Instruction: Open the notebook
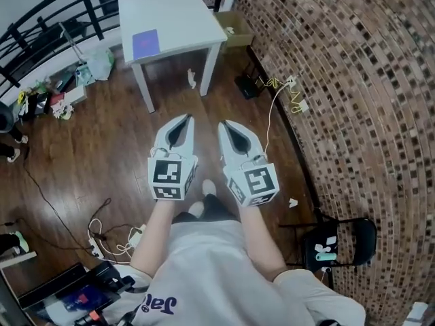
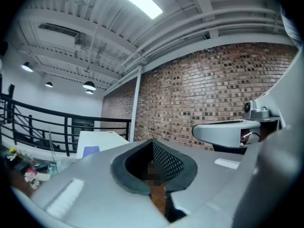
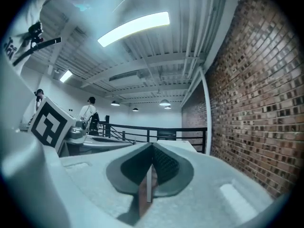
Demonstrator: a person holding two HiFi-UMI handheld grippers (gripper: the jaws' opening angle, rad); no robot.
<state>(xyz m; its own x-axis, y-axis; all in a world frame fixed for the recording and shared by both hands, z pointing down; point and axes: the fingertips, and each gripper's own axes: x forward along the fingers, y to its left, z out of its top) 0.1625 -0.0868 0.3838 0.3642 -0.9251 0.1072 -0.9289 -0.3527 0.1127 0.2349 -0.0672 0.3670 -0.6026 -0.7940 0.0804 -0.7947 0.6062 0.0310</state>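
The notebook is a purple book lying shut on the front left part of a white table, far ahead of both grippers. The left gripper view shows the notebook small at the left. My left gripper and right gripper hang side by side above the wooden floor, pointing toward the table. Both are shut with nothing between their jaws. In the left gripper view the left gripper has its jaws meeting at the tip. The right gripper shows the same in its own view.
A brick wall runs along the right, with cables at its foot. A black folding chair stands at the lower right. A black railing and clutter lie at the left. More cables trail on the floor.
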